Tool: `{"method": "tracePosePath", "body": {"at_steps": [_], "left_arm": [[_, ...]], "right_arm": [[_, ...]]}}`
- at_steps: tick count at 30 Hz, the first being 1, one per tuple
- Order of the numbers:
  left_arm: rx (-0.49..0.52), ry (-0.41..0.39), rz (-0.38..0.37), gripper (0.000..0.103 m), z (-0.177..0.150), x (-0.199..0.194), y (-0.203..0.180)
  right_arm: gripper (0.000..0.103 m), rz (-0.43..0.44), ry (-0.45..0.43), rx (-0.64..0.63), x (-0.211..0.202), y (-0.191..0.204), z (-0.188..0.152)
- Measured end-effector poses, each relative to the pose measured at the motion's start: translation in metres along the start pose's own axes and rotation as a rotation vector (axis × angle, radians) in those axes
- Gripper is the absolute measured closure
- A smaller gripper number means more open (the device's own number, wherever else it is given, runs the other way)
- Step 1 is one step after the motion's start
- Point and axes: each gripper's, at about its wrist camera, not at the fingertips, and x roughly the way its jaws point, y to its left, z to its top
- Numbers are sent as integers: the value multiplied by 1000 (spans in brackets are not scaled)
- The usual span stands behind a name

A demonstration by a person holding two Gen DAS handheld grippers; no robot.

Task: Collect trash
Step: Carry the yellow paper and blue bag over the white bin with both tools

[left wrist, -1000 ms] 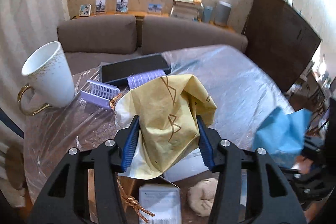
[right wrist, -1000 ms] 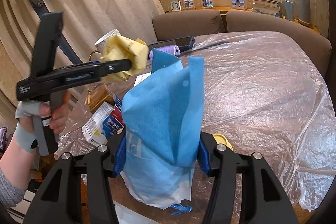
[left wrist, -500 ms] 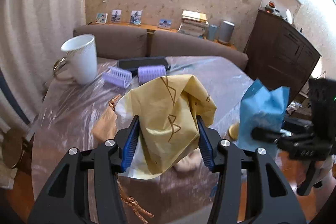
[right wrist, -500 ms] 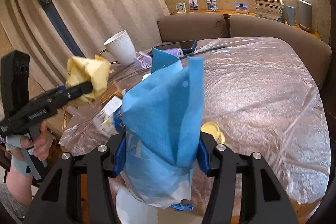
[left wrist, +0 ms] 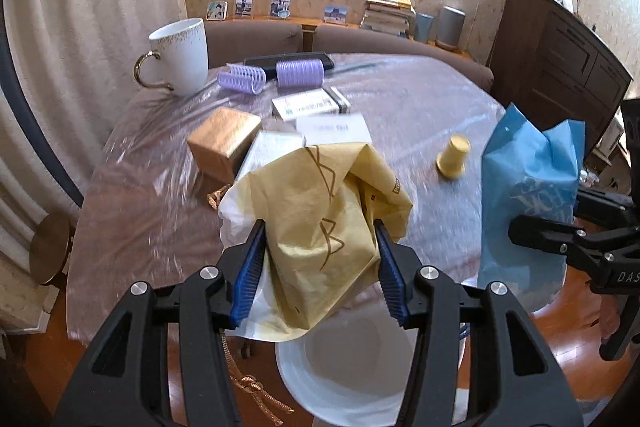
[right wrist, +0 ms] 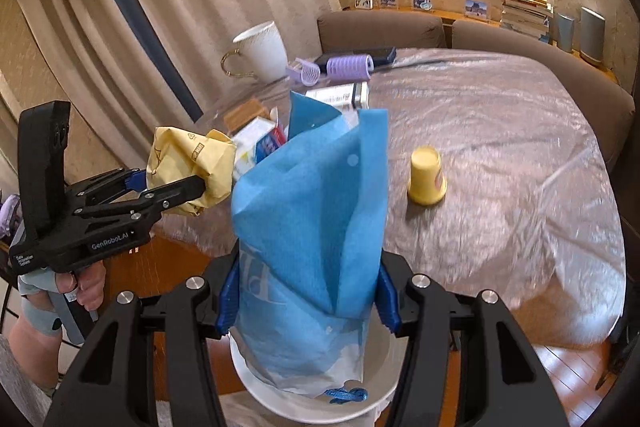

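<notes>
My left gripper (left wrist: 318,273) is shut on a crumpled yellow paper wrapper (left wrist: 320,215), held off the table's near edge above a white bin (left wrist: 348,379). The wrapper also shows in the right wrist view (right wrist: 188,167), left of my right gripper. My right gripper (right wrist: 308,291) is shut on a blue non-woven bag (right wrist: 316,219), held above the white bin (right wrist: 384,399). The blue bag shows at the right of the left wrist view (left wrist: 528,195).
On the plastic-covered table (left wrist: 400,99) stand a yellow cup turned upside down (left wrist: 454,157), a gold box (left wrist: 222,143), white cartons (left wrist: 310,105), purple hair rollers (left wrist: 300,73), a dark phone (left wrist: 264,61) and a white mug (left wrist: 180,57). A brown sofa (left wrist: 360,41) lies behind.
Both grippers have drawn back from the table toward its near edge, still holding the wrapper and the bag. The white bin has come into view below them.
</notes>
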Motion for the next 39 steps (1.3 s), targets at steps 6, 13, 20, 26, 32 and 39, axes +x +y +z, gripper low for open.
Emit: {"method": "tracePosePath", "body": {"at_steps": [6,13,20,26,32,39], "left_arm": [[43,23,27,50,-25,-9,-18],[95,61,35,50,-48,-12,-38],[114,102,23,50,-70,-5,-48],[118,143,11,50,-84,10,-52],[120,169,-10,50,-94,25,-52],[113,208,-25,50,-106,45,-48]], "right_arm": [[50,3,40,3,-2,3,-22],[50,-21,83,-11,0,3,-45],[50,-36,124,-16,10,4,-62],[50,-50,157,-27,21,4,-74],[50,-71,179,-28,33,0,-84],[50,-95,216,-33,51,-5,-97]]}}
